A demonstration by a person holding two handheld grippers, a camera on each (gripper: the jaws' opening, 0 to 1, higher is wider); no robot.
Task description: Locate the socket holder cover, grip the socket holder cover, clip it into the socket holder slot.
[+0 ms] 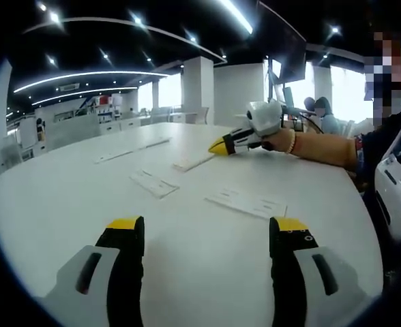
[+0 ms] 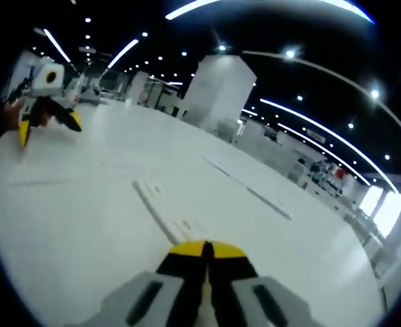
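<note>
Several flat white socket holder parts lie on the white table [image 1: 187,272]. In the left gripper view, one part [image 1: 154,184] is ahead and left of my left gripper [image 1: 207,225] and another [image 1: 247,203] is ahead and right. The jaws stand wide open with nothing between them. Farther back, a hand holds my right gripper [image 1: 219,146] with its yellow tips together beside a third white piece [image 1: 194,162]. In the right gripper view, my right gripper [image 2: 206,249] is shut, and a long white strip with holes [image 2: 161,208] runs from its tips. I cannot tell whether they touch. The left gripper [image 2: 49,128] shows open at far left.
A thin long strip [image 2: 248,185] lies farther out on the table. More white strips [image 1: 113,155] rest near the far left edge. A person sits at the table's right side [image 1: 391,150]. Chairs and a white pillar [image 1: 199,88] stand beyond the table.
</note>
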